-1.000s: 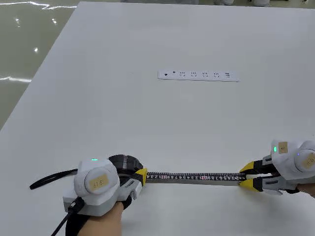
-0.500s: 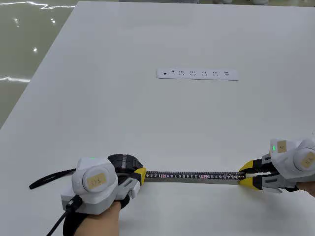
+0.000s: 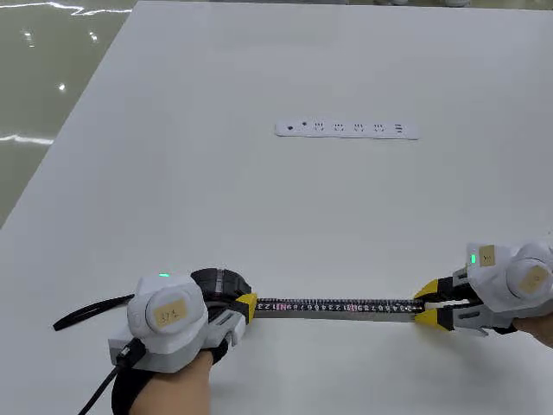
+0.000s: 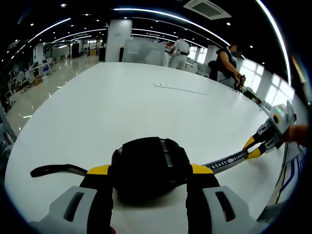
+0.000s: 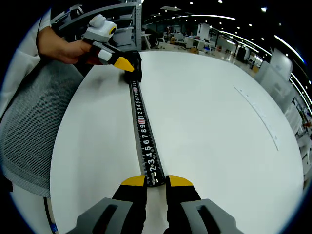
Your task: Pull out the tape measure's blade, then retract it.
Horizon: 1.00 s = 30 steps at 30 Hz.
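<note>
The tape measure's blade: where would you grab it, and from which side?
Grip the blade at its free end, approached lengthwise from the side opposite the case. It is a narrow, straight strip, so jaws can straddle its tip, as the right gripper does.

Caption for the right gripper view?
Right gripper pinches the extended blade at its end; left gripper clamps the tape measure case.
</note>
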Available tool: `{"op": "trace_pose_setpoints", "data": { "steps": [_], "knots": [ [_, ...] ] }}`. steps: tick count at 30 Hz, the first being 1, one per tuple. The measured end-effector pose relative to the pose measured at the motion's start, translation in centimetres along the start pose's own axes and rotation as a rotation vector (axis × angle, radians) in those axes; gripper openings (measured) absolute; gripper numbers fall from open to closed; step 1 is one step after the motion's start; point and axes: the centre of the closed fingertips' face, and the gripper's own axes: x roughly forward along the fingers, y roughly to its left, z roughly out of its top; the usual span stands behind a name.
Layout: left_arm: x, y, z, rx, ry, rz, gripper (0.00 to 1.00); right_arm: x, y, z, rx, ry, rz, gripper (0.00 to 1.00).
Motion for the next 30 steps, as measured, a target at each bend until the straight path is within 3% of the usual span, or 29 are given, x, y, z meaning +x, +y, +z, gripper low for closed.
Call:
{"op": "trace_pose_setpoints", "data": {
  "steps": [30],
  "knots": [
    [-0.1, 0.0, -0.2, -0.012, 0.010, -0.021, 0.54, 3.9, 0.8, 6.0, -0.026, -0.075, 0.055, 0.11]
  ]
}}
